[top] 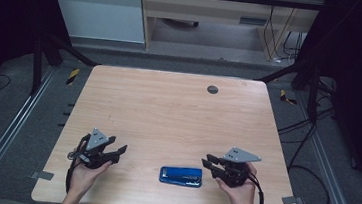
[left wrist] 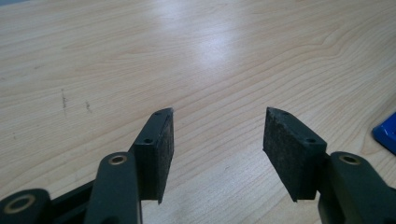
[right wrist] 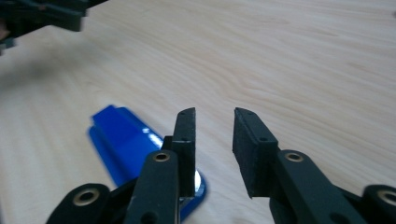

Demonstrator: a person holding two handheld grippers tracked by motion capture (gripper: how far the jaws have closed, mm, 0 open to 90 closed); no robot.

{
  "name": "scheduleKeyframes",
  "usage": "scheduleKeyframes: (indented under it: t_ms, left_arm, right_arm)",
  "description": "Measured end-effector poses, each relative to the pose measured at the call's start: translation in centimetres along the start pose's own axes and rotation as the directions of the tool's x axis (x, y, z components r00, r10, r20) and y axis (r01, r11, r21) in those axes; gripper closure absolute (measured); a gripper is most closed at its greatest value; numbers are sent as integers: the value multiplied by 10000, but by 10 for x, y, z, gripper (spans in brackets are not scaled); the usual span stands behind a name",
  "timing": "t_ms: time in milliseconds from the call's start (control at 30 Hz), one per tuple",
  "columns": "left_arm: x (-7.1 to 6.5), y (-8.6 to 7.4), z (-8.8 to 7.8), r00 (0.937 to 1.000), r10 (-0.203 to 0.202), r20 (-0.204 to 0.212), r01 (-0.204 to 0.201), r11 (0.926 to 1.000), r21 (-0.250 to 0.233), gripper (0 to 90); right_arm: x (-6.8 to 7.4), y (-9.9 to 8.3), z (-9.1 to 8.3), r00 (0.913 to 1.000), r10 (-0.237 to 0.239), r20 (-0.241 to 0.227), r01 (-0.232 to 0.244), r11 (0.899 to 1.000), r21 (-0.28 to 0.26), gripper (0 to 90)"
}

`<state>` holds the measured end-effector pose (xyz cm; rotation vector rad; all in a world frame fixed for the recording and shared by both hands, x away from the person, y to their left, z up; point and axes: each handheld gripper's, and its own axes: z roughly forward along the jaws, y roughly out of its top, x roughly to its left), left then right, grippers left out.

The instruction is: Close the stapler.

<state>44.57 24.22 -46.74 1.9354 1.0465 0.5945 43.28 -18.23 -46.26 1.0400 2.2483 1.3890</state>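
A blue stapler lies flat on the wooden bench, near the front edge and a little right of the middle, its length running from 9 o'clock to 3 o'clock in the high view.

The right tool sits just beside the stapler's right end, at about 2 o'clock from it, and points toward 9 o'clock. A hand grips its body from below, with the grey plate on top. In the right gripper view the right tool shows a narrow gap between its black pads, with bare wood in that gap. The stapler lies at 9 o'clock of the left pad and passes beneath that jaw's arm; nothing is gripped. Whether the jaw touches the stapler cannot be told.

The left tool is well apart from the stapler, at 9 o'clock from it, and points toward 3 o'clock, held by the other hand. In the left gripper view the left tool stands wide, its pads far apart over empty wood. A blue corner of the stapler shows at 3 o'clock at that picture's edge.

A small dark round disc sits on the bench at 12 o'clock, near the far edge.
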Motion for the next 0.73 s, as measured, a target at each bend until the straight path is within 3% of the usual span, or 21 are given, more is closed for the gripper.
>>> scheduleKeyframes:
  t_ms: [200, 333, 500, 600, 733]
  left_arm:
    - [-1, -1, 2, 9999, 83, 92, -83, 10000, 18, 409]
    - [-1, -1, 3, 9999, 70, 140, -71, 10000, 42, 389]
    - [0, -3, 5, 9997, 147, 202, -150, 9997, 166, 360]
    - [0, -3, 6, 9997, 97, 203, -102, 9997, 230, 343]
    - [1, -4, 7, 9997, 95, 215, -99, 9997, 213, 308]
  right_arm:
    - [-23, -6, -6, 9930, 293, 1147, -299, 9995, 33, 577]
    - [-40, -12, -8, 9790, 463, 1988, -539, 9980, 333, 489]
    - [-55, -20, -9, 9645, 634, 2563, -811, 9950, 591, 426]
    - [-61, -22, -10, 9592, 844, 2697, -1057, 9922, 656, 420]
    - [-65, -24, -9, 9554, 673, 2876, -945, 9922, 817, 406]
